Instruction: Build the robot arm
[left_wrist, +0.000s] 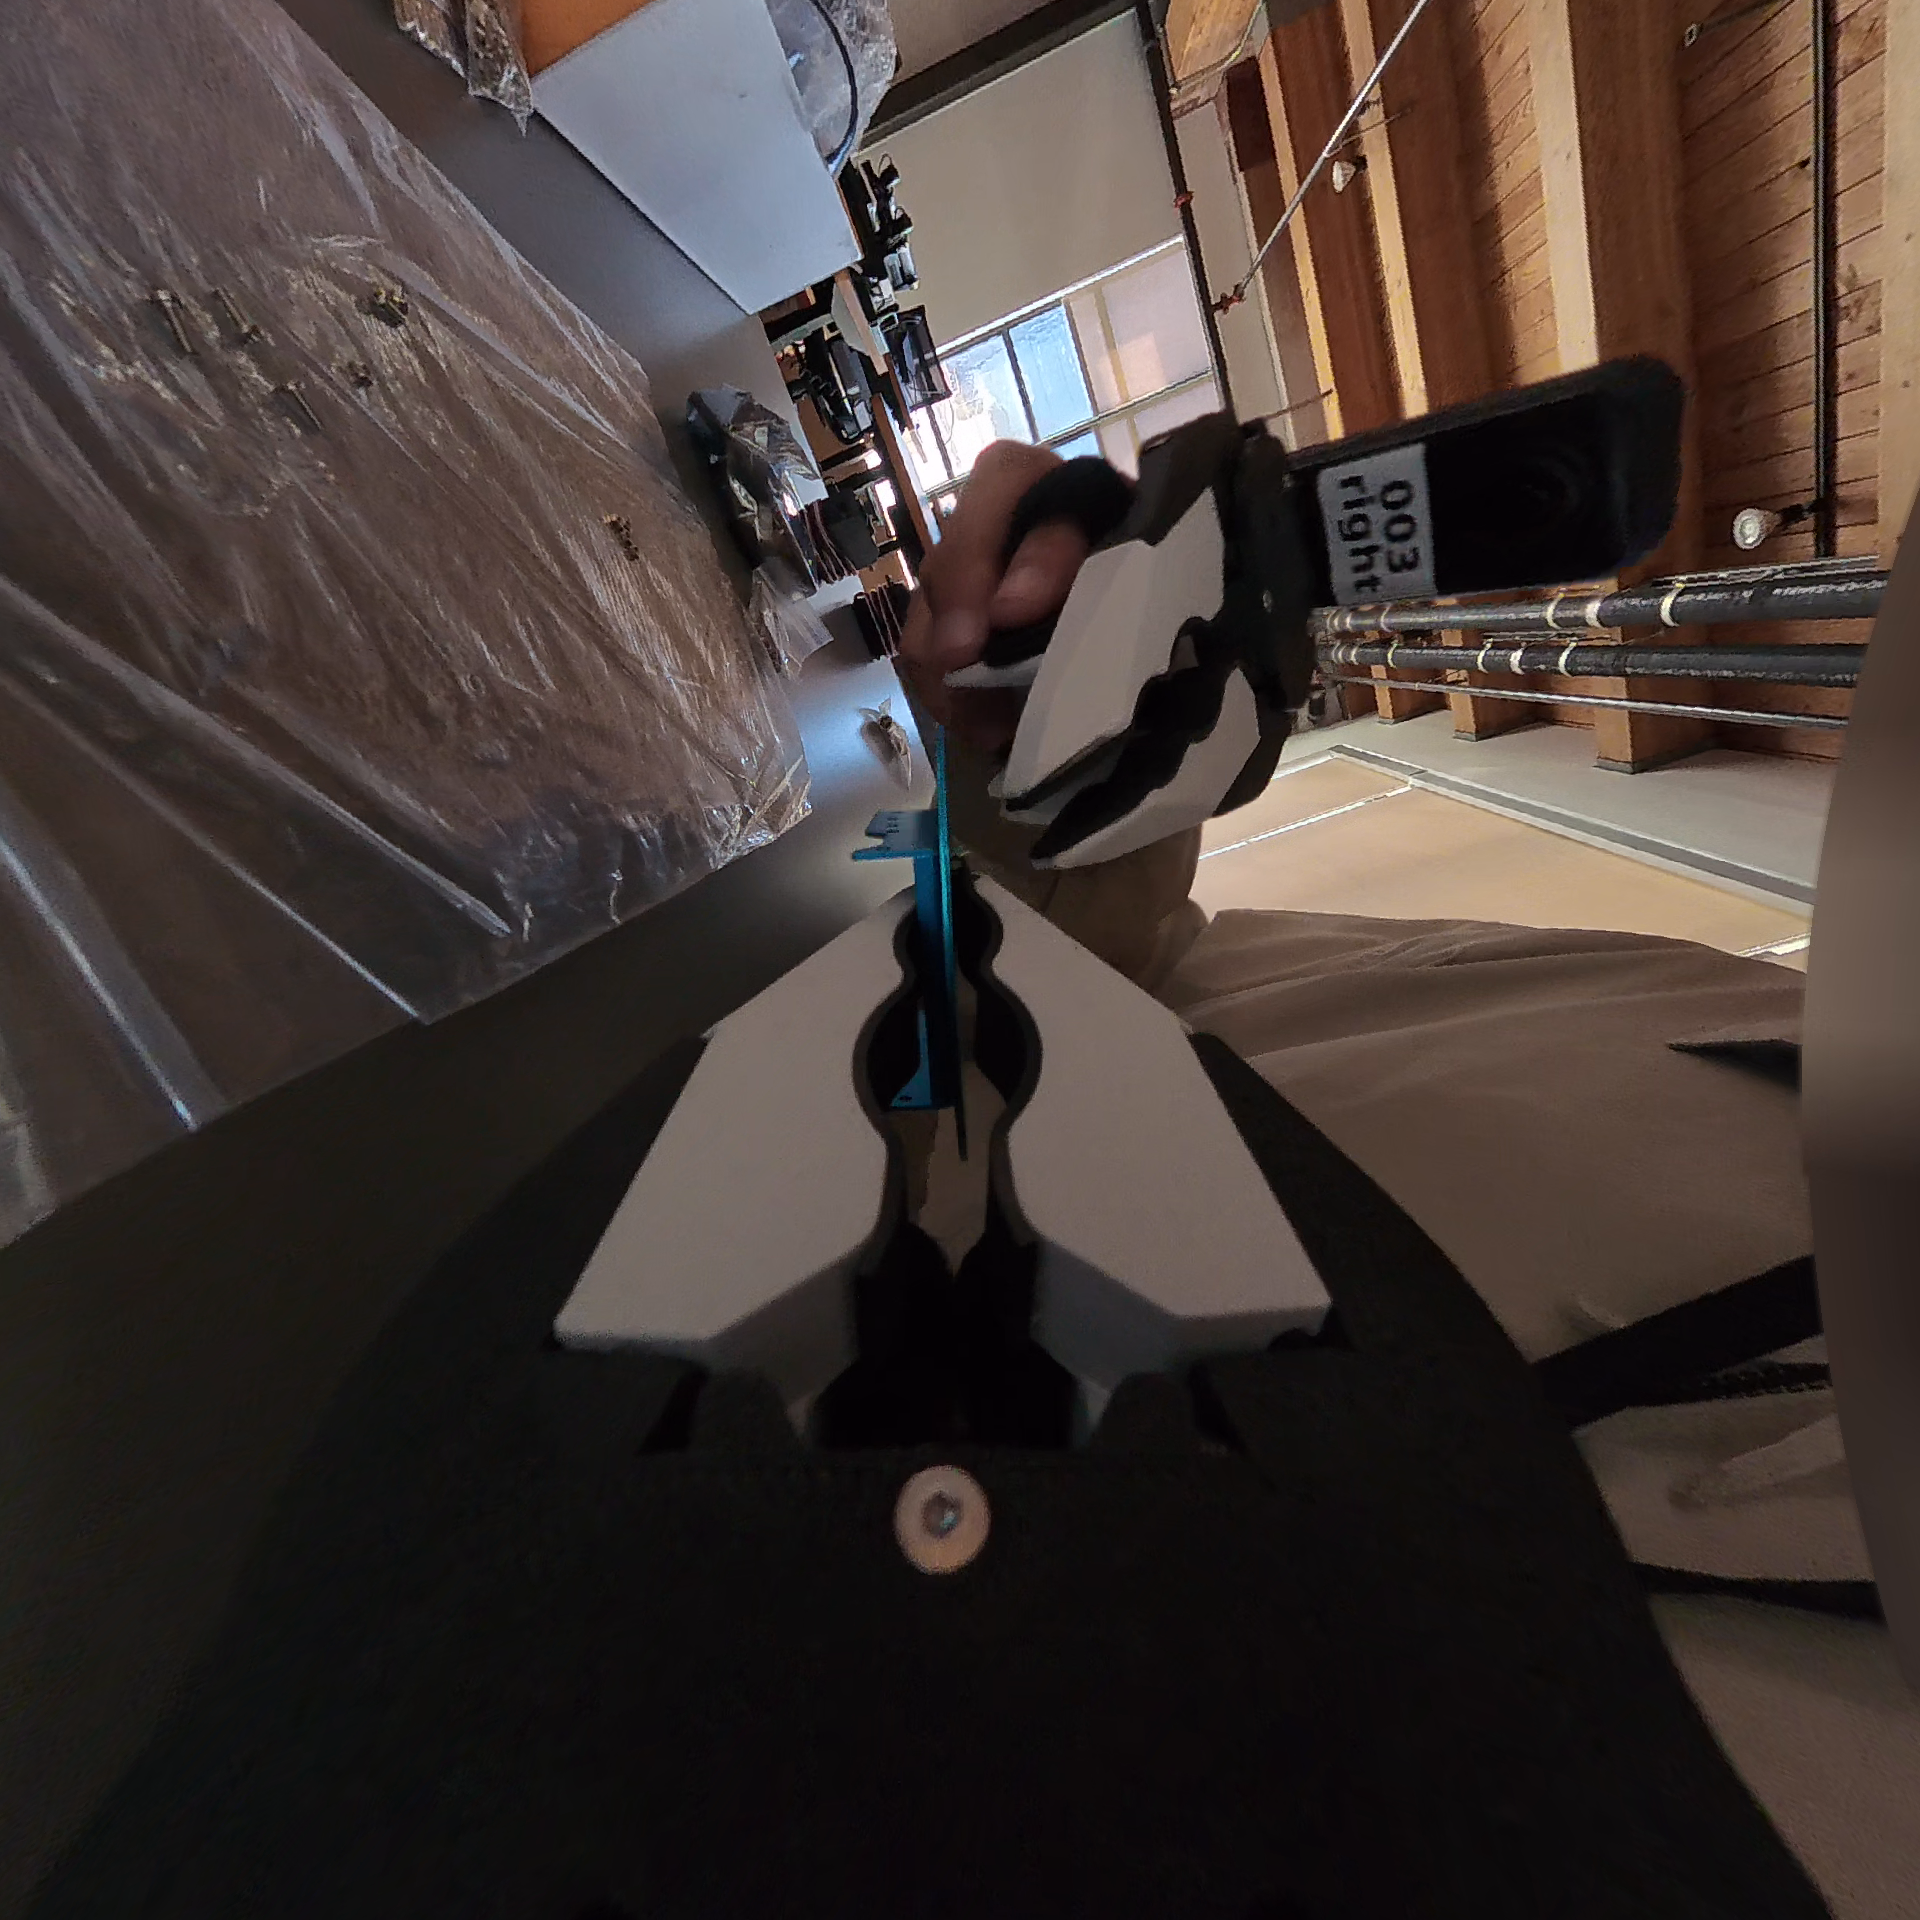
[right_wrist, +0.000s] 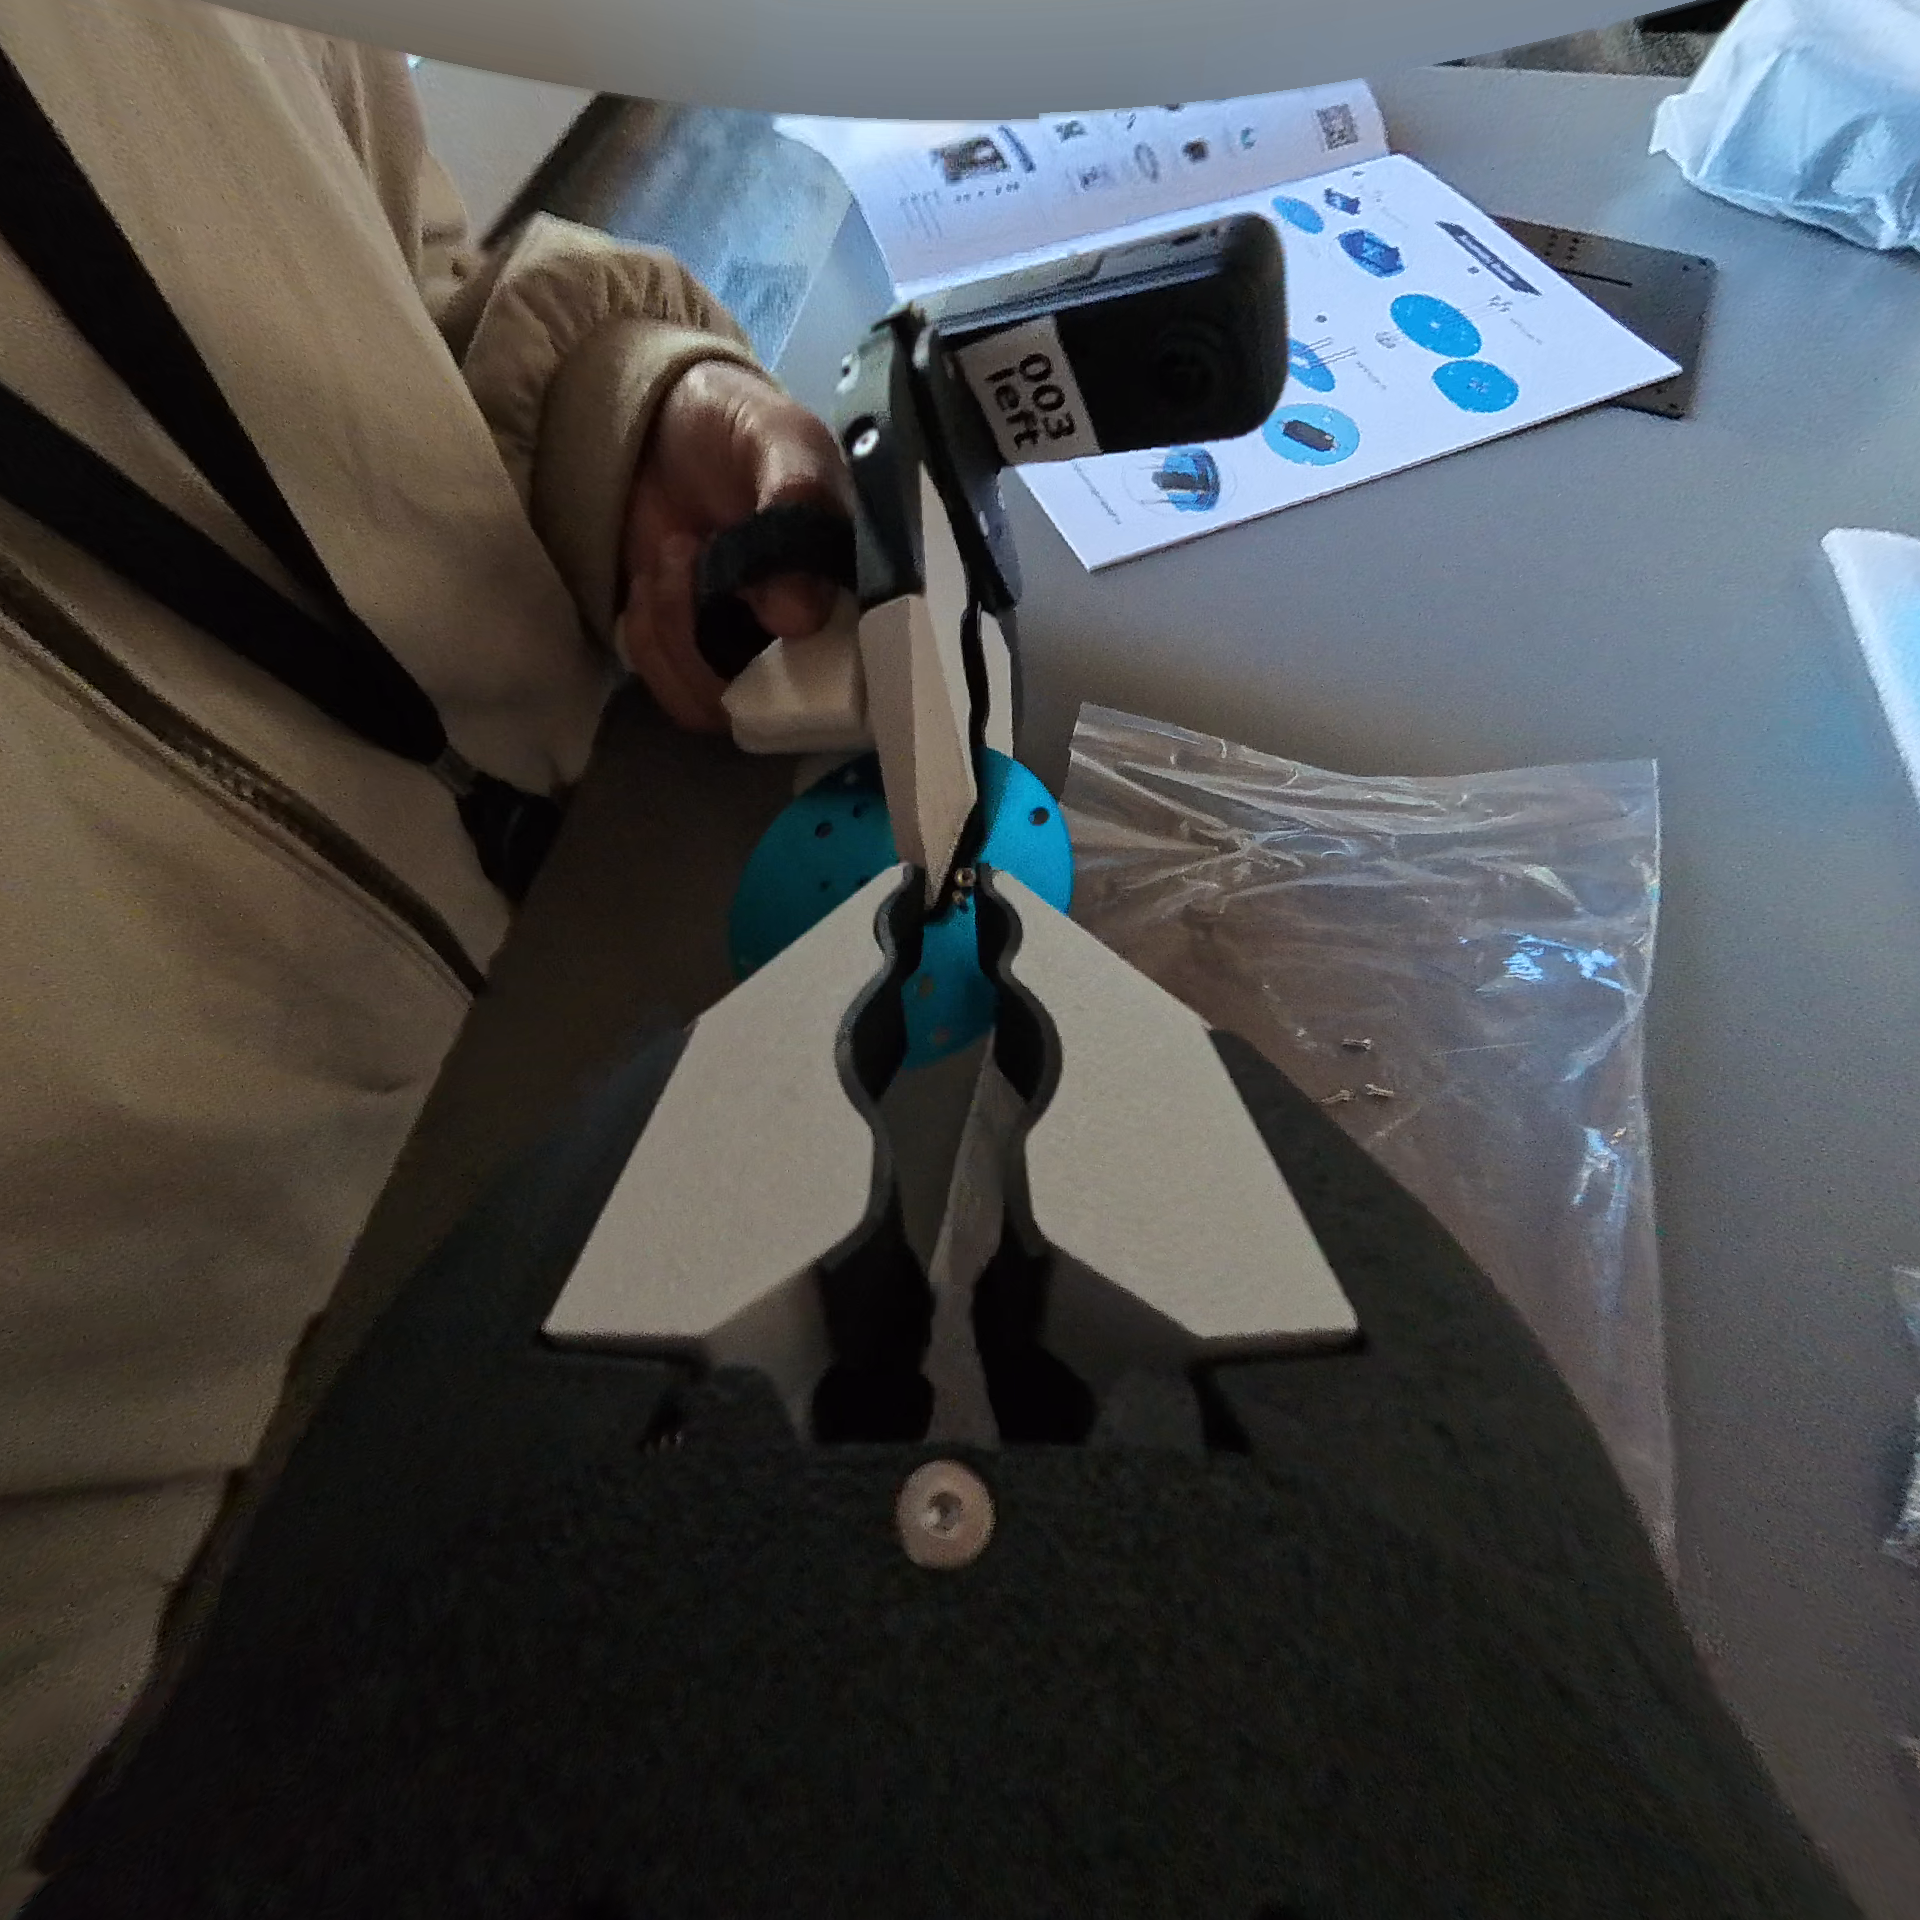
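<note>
My left gripper (left_wrist: 951, 883) is clenched on a thin blue metal disc (left_wrist: 948, 831), seen edge-on in the left wrist view, with a small blue bracket (left_wrist: 891, 836) standing off its face. In the right wrist view the same disc (right_wrist: 1013, 831) shows as a round, bright blue plate with small holes through it, held up above the grey tabletop (right_wrist: 1351, 644) close to my body, and the left gripper (right_wrist: 940, 873) comes down onto its upper part with its fingers pressed together.

My right gripper (right_wrist: 951, 883) has its tips right at the disc, almost meeting, and a tiny brass-coloured screw (right_wrist: 961, 878) sits there between them; I cannot tell for sure whether the tips are pinching it. From the left wrist view the right gripper (left_wrist: 1023, 821) hangs just beside the disc's rim, its fingers close together.

Beside the disc a clear plastic bag (right_wrist: 1351, 935) lies crumpled on the tabletop with a few small screws (right_wrist: 1361, 1081) on it. Farther off an open instruction booklet (right_wrist: 1455, 343) with blue pictures lies flat, partly over a dark perforated plate (right_wrist: 1631, 281). My beige jacket (right_wrist: 260, 727) fills the left of the right wrist view.
</note>
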